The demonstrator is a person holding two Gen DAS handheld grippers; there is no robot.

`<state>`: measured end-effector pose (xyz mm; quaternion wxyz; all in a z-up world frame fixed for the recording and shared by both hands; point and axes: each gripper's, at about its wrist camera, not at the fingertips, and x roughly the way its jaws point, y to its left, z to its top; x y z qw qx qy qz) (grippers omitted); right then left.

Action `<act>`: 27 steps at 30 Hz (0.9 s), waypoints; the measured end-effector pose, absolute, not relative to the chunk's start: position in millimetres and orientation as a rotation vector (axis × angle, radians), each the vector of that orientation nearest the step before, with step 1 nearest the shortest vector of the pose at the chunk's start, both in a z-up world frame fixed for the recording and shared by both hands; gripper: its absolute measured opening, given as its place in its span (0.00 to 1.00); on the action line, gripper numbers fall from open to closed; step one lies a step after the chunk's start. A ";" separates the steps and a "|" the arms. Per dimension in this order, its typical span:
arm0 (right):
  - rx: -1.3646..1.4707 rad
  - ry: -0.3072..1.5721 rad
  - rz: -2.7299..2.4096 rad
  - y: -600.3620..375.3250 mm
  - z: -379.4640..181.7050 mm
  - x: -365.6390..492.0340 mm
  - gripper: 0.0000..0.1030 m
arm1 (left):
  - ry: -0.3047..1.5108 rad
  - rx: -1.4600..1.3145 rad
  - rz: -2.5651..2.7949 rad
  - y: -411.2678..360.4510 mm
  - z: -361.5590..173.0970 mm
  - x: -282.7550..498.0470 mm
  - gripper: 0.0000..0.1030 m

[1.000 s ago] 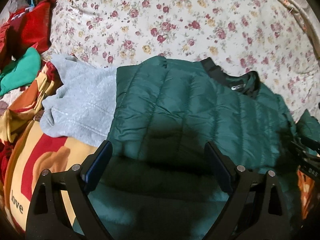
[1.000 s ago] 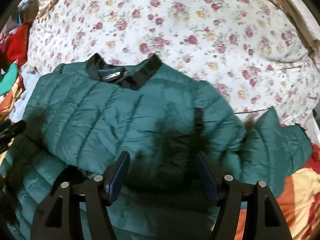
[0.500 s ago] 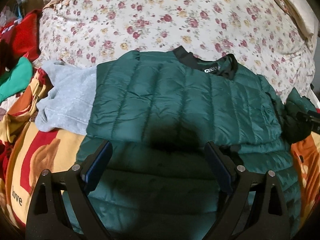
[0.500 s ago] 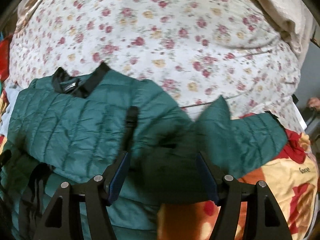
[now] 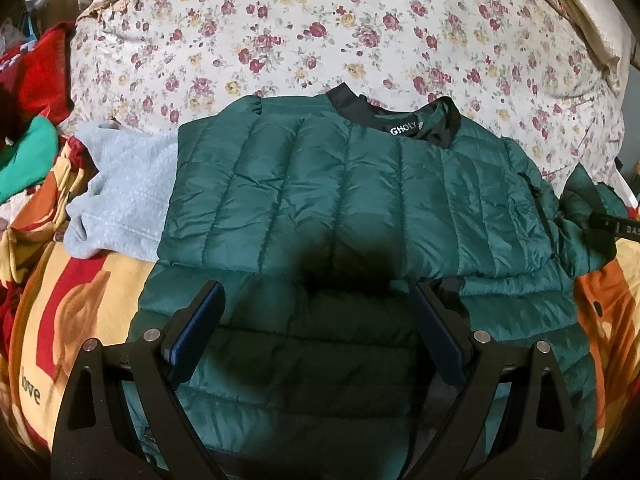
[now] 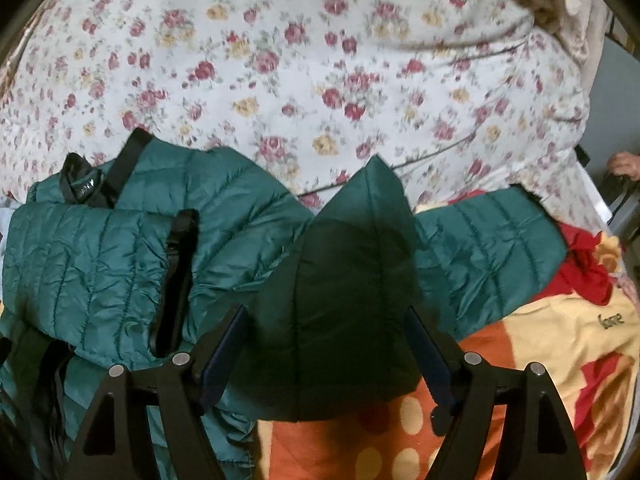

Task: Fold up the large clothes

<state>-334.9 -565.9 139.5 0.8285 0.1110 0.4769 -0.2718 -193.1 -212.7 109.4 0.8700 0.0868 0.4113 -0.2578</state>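
Only right view: sleeve [image 6: 488, 240] outstretched.

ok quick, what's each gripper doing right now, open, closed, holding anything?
Left gripper: open, empty, above the green puffer jacket.
Right gripper: open, its jaws have just been opening; the jacket's sleeve lies between them, not gripped.
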 end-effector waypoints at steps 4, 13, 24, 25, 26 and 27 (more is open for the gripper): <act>0.239 1.010 -0.583 -573.4 138.2 -336.1 0.75 | 0.864 0.184 -0.534 -210.2 105.8 -191.5 0.90; 0.302 0.980 -0.688 -623.9 148.4 -348.7 0.75 | 0.888 0.199 -0.538 -216.0 93.2 -192.5 0.90; 0.226 1.067 -0.869 -678.3 133.3 -362.7 0.75 | 0.920 0.203 -0.532 -218.3 81.5 -188.1 0.90; 0.224 1.077 -0.887 -684.7 130.4 -365.7 0.75 | 0.922 0.206 -0.532 -218.9 80.2 -188.3 0.90; 0.224 1.085 -0.899 -689.4 128.1 -367.8 0.75 | 0.926 0.208 -0.531 -219.7 78.7 -188.1 0.90; 0.221 1.098 -0.916 -695.9 124.8 -369.5 0.75 | 0.929 0.212 -0.531 -220.6 77.1 -188.2 0.90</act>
